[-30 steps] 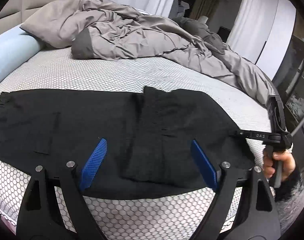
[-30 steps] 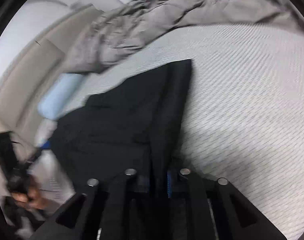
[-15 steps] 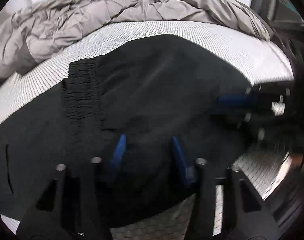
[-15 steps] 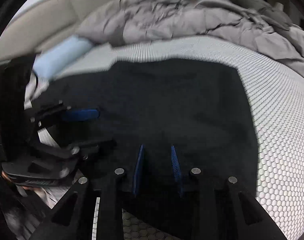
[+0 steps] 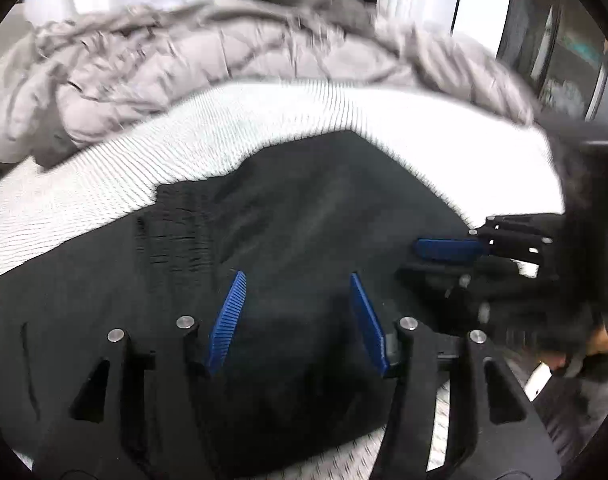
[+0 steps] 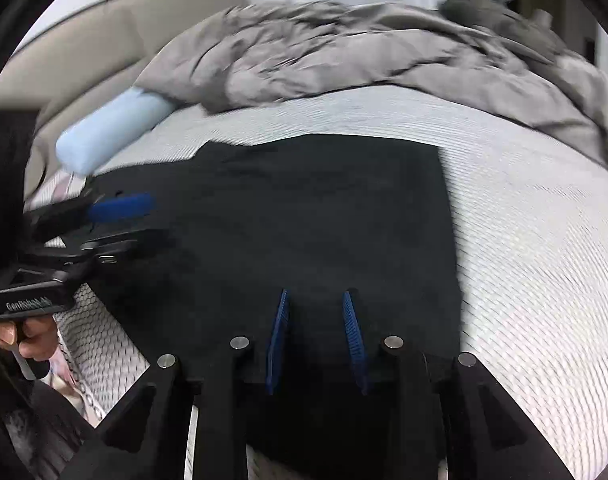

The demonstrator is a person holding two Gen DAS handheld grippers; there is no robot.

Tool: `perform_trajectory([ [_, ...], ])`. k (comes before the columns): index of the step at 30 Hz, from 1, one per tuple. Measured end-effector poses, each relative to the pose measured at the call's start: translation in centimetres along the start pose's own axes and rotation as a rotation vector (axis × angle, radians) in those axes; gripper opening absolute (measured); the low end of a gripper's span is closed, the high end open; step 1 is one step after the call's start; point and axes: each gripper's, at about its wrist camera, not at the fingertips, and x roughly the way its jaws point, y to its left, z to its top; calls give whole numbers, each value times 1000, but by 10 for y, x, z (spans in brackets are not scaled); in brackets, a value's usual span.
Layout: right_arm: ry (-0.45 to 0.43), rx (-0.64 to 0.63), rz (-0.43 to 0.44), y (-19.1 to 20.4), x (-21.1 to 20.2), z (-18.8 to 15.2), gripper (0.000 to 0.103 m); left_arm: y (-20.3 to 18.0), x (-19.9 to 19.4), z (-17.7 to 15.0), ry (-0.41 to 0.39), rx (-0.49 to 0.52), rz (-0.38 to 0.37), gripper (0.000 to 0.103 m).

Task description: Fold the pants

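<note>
Left wrist view: the black pants (image 5: 295, 240) lie folded over on the bed (image 5: 324, 112), near its front edge; the left gripper (image 5: 297, 312) hovers with jaws opening, empty. Blur hides the creases.

Right wrist view: the right gripper (image 6: 314, 340) stands narrowly apart over the cloth, gripping nothing visible. Further folds probably remain.

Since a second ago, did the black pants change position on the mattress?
Yes. The black pants were spread long across the white mattress; the right end now lies folded over toward the blue pillow side, leaving a shorter block.
</note>
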Motion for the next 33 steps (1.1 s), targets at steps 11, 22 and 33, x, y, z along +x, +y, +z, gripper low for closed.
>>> perform_trajectory([
  [11,51,21,-179,-49,-7,-4,29,14,-6,-4,12,26,58,58],
  [22,145,-104,-205,-29,57,38,35,49,34,27,51,-39,-52,32],
  [33,-17,44,8,-38,34,69,44,44,20,64,-12,-67,-62,32],
])
